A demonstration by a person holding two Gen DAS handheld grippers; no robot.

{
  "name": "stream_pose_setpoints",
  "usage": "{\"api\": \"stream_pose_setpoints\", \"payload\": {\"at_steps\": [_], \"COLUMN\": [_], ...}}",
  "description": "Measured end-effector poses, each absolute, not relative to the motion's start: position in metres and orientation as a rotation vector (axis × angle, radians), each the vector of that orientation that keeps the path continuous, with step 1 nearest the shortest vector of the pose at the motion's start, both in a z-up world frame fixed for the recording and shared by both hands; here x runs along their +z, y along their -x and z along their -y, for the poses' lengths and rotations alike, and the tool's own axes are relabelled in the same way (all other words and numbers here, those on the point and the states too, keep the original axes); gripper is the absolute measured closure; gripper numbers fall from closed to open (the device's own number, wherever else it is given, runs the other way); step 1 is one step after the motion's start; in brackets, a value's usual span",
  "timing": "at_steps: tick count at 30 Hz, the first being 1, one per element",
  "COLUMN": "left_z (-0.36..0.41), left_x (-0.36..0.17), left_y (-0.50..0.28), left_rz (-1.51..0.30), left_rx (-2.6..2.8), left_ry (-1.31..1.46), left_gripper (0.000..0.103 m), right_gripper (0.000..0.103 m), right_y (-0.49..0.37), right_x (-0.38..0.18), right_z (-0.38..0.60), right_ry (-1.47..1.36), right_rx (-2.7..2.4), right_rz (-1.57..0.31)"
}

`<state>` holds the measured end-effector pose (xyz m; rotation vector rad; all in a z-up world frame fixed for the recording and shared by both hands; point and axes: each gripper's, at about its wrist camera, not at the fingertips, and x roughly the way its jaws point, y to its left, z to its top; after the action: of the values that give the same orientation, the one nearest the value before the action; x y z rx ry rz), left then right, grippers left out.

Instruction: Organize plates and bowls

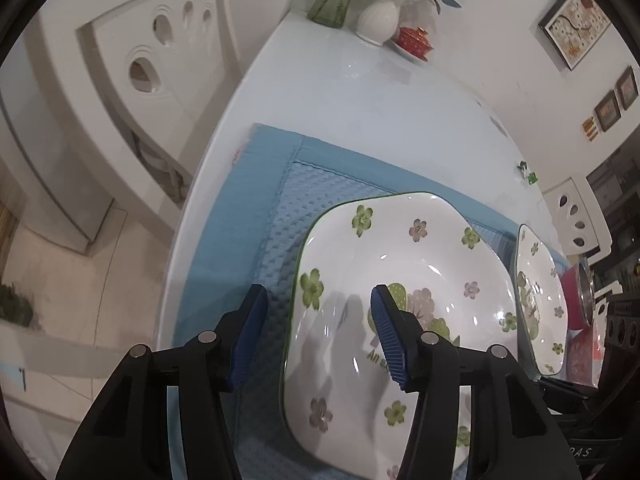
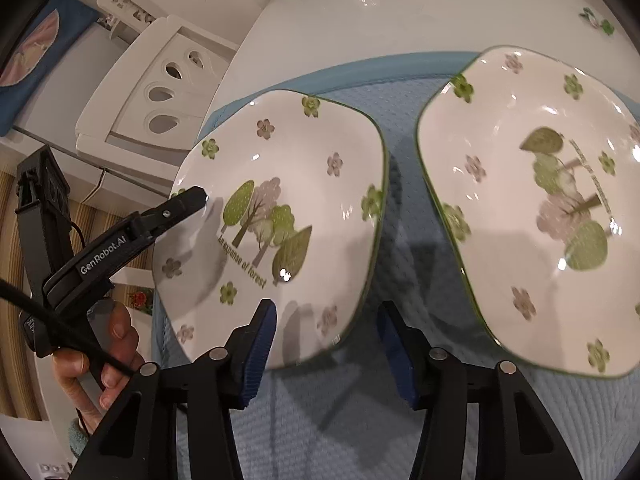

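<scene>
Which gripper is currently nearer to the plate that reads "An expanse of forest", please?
Left. The left gripper straddles the left edge of the plate, jaws open. The right gripper hovers over its opposite, right edge beside the second plate, jaws open too.

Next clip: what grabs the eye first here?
Two square floral plates lie side by side on a blue mat: the left plate and the right plate. The open left gripper straddles the left plate's edge, while the open right gripper hovers near its right edge.
</scene>
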<state>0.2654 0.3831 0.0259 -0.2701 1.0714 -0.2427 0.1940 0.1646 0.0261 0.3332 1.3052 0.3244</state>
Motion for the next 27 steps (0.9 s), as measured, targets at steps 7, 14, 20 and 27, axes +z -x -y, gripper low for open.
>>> {"api": "stream_pose_setpoints", "payload": {"at_steps": [7,14,20,27], "left_z": [-0.375,-0.358,-0.37,-0.386], "left_x": [0.021,0.023,0.025,0.027], "left_y": [-0.271,-0.267,-0.255,-0.222], "left_rz": [-1.054,-1.016,-1.009,-1.033], "left_rx": [-0.256,-0.241,-0.229,-0.188], "left_ry": [0.238,0.091,0.134,0.162], "left_gripper": [0.052,0.06,0.067,0.068], "right_gripper": [0.057,0.057,0.058,0.058], "right_y": [-0.201,-0.195,-0.182,-0.149], "right_x": [0.024,0.025,0.028,0.029], "right_z": [-0.178,-0.188,-0.192,-0.196], "right_ry": [-0.246,-0.083,0.029,0.031], "right_rx": [0.338,0.373,0.427,0.515], "right_rz": [-1.259,-1.211,-1.176,-1.229]}}
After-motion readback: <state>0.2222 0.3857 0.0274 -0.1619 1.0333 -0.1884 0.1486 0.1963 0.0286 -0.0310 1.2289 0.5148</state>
